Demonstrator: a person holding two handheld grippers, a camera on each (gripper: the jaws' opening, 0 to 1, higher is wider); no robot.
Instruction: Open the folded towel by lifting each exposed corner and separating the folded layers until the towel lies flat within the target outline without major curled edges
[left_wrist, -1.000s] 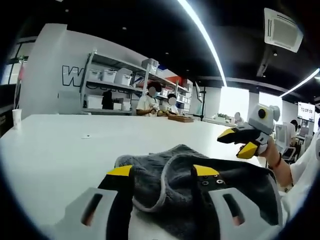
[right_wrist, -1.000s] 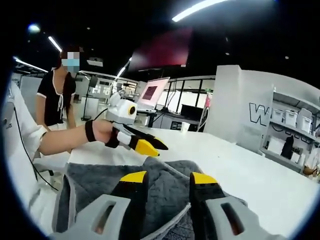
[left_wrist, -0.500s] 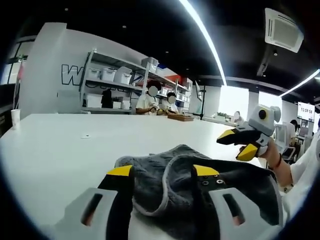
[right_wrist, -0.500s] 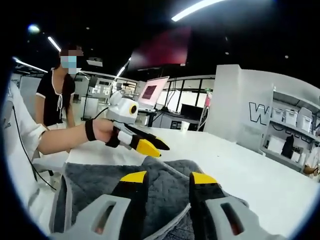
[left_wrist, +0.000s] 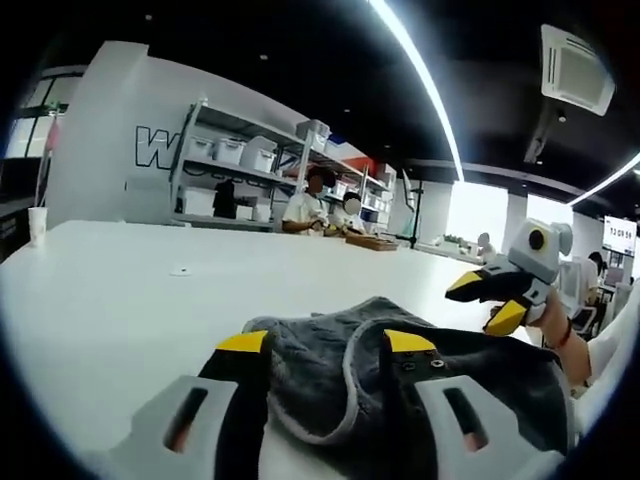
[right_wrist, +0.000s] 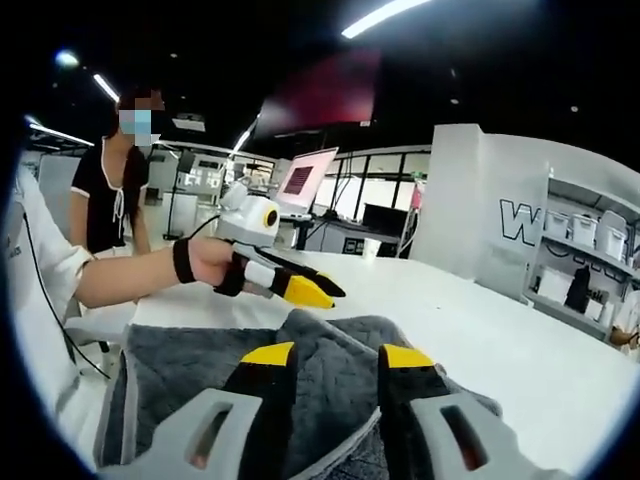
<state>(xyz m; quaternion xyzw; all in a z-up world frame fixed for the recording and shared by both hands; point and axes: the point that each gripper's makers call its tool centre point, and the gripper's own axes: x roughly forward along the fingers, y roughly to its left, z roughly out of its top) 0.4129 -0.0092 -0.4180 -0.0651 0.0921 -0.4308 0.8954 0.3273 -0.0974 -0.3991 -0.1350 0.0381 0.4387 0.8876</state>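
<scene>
Yellow-tipped black left tongs (left_wrist: 325, 342) stand released just above the rumpled dark grey terry towel with pale piping (left_wrist: 400, 365), jaws apart and gripping nothing. Yellow-tipped right tongs (right_wrist: 338, 354) hover over the same towel (right_wrist: 190, 365) — also parted, holding no cloth. In the left gripper view the right tongs (left_wrist: 490, 300) hang above the towel's far side, carried by a hand (left_wrist: 556, 325). In the right gripper view the left tongs (right_wrist: 312, 290) are held by a hand wearing a black wristband (right_wrist: 205, 262), over the towel's far edge. The towel lies bunched on a smooth white surface (left_wrist: 150, 300). Beyond it stand white shelves with storage boxes (left_wrist: 230, 180) — and a person in a black top (right_wrist: 115, 190).
</scene>
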